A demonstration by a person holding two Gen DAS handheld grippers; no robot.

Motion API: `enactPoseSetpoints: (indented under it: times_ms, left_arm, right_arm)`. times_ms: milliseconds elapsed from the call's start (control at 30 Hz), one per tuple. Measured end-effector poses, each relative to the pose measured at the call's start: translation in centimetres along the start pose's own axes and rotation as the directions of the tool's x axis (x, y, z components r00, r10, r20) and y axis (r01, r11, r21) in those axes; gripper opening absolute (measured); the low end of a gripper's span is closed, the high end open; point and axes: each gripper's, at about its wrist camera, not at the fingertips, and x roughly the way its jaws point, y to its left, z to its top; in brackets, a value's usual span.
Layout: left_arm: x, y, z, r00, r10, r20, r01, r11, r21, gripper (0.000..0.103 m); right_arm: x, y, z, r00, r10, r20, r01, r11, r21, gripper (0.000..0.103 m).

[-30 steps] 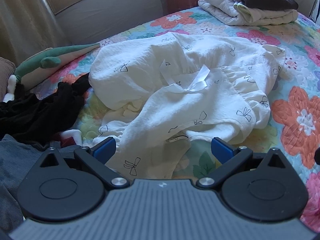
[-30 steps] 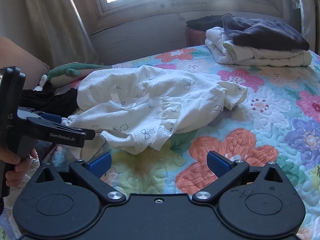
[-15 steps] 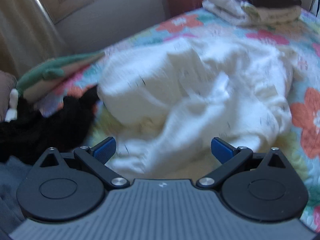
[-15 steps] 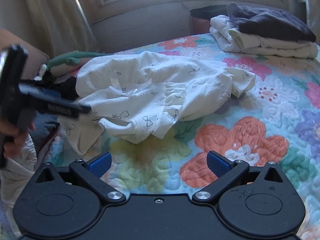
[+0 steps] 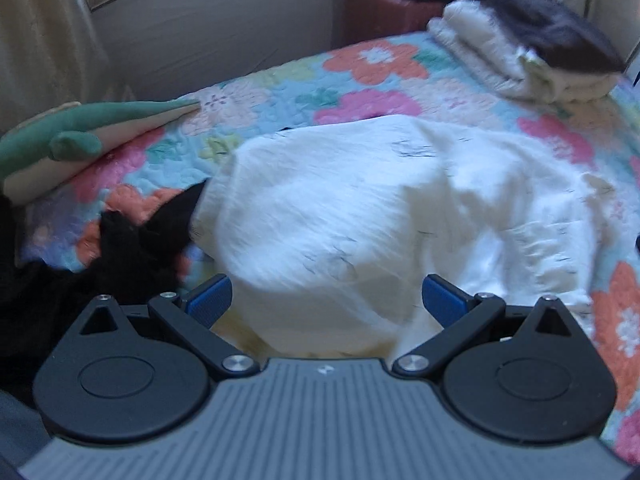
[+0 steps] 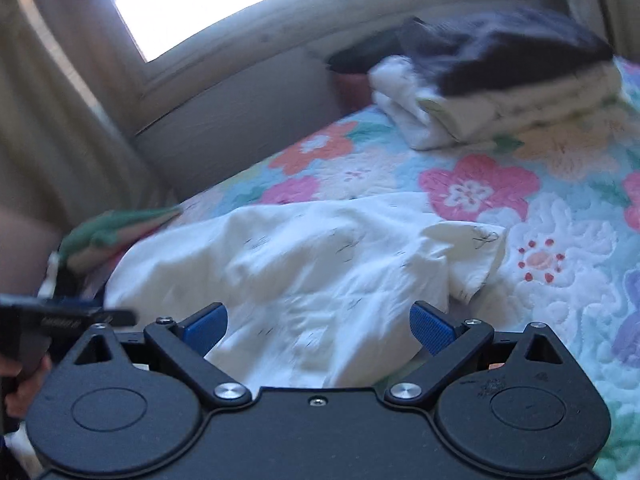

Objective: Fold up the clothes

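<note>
A crumpled white garment (image 5: pixel 360 216) with small black bow prints lies on the floral quilt (image 5: pixel 280 92). My left gripper (image 5: pixel 327 296) is open, its blue pads wide apart just over the garment's near edge. In the right wrist view the same white garment (image 6: pixel 320 264) fills the middle, and my right gripper (image 6: pixel 318 322) is open low over its near part. Nothing sits between either pair of pads. Both views are blurred by motion. The left gripper's body and the hand on it (image 6: pixel 24 384) show at the far left of the right wrist view.
A stack of folded clothes (image 5: pixel 524 52) with a dark piece on top sits at the far right of the bed, stack of folded clothes (image 6: pixel 500 84). Black clothing (image 5: pixel 132 248) lies left of the white garment, beside a green and cream plush item (image 5: pixel 72 140). A wall and window (image 6: pixel 224 8) stand behind.
Both grippers have moved forward and lower toward the white garment, which now fills more of each view. Both stay open. The garment itself lies much as before.
</note>
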Motion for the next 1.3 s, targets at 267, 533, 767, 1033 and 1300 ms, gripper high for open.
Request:
enactPoseSetpoints:
  times_ms: [267,533,767,1033,1300]
  left_arm:
    - [4.4,2.4,-0.6,0.993,-0.108,-0.047,0.106,0.993,-0.045,0.103]
    - [9.0,0.7,-1.7,0.966,-0.244,-0.089,0.235,0.967,-0.100,0.053]
    - [8.9,-2.3,-2.4,0.957,-0.279,-0.083,0.279,0.960,-0.011,0.042]
    - [6.6,-3.5,-3.0,0.928,-0.369,-0.048,0.370,0.929,0.027,0.035]
    - [4.4,-5.5,-3.5,0.895,-0.445,-0.032,0.446,0.895,0.007,0.021]
  right_arm:
    - [5.3,-5.5,1.1,0.995,-0.095,-0.008,0.094,0.963,0.254,0.100]
    - [11.4,-1.3,-1.2,0.990,0.047,-0.136,-0.013,0.971,0.241,0.093]
    - [14.6,6.3,-3.9,0.977,0.127,-0.173,-0.112,0.989,0.093,0.080]
    - [12.2,5.0,-5.5,0.961,0.260,-0.096,-0.226,0.936,0.270,0.028]
    - [8.9,2.5,-5.7,0.913,0.405,-0.044,-0.356,0.846,0.398,0.025]
